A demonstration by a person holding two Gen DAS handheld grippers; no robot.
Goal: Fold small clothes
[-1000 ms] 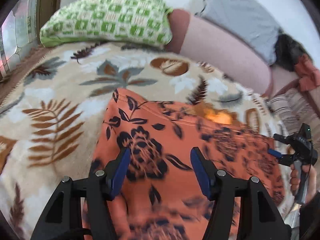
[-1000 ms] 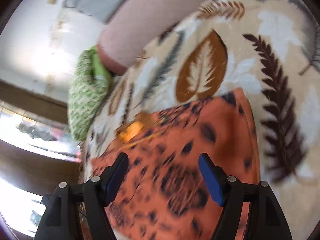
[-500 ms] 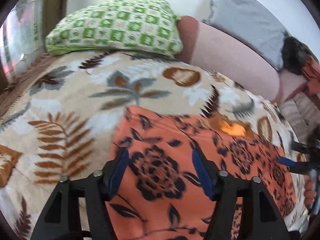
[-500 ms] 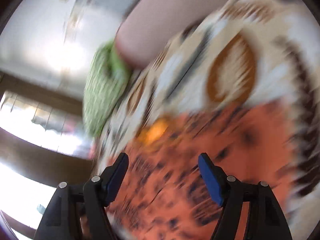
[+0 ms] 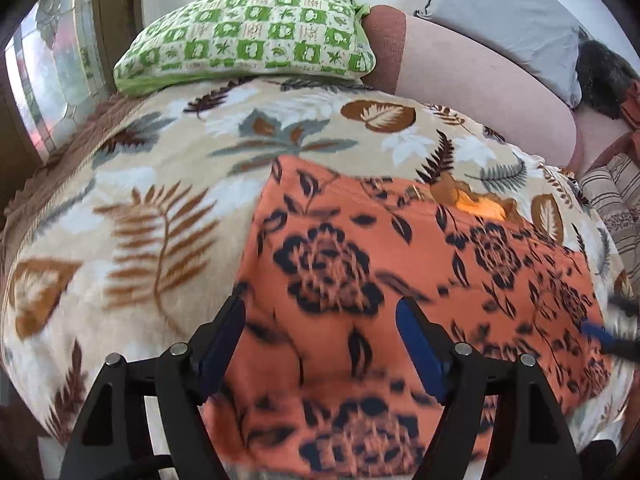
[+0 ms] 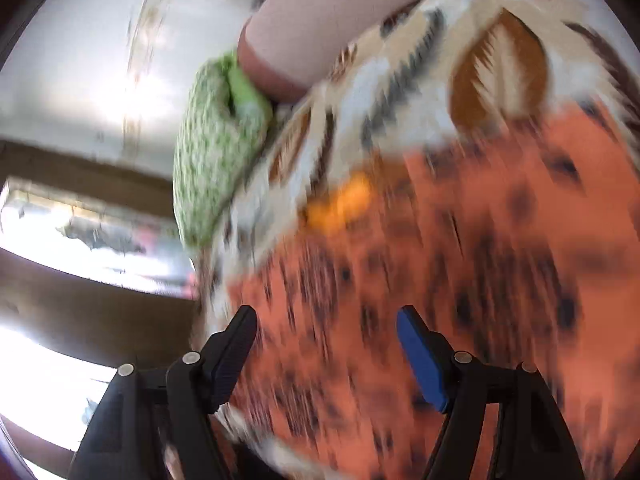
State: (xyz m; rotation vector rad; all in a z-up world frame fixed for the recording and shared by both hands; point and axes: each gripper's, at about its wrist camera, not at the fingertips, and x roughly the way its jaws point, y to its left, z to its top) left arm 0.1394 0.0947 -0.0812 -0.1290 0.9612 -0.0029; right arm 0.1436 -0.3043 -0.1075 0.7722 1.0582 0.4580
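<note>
An orange garment with dark floral print [image 5: 400, 280] lies spread flat on the leaf-patterned blanket [image 5: 152, 220]. My left gripper [image 5: 320, 340] hovers over its near left part, jaws opening, nothing pinched between the blue pads. At the right edge of the left wrist view a blurred blue fingertip of the other gripper [image 5: 608, 338] shows over the garment's right end. In the right wrist view, heavily blurred, my right gripper [image 6: 326, 344] stands open above the same orange garment [image 6: 460, 300], with nothing between its fingers.
A green-and-white checked pillow [image 5: 256, 36] lies at the blanket's far edge beside a pink bolster [image 5: 472, 80] and a grey pillow [image 5: 504, 12]. A window [image 5: 52, 68] is at the left. Striped fabric [image 5: 616, 200] sits at the right.
The left gripper's jaws have widened and it has drifted left over the garment. The right gripper has swept sideways fast, blurring its view; its jaws stay as wide as before.
</note>
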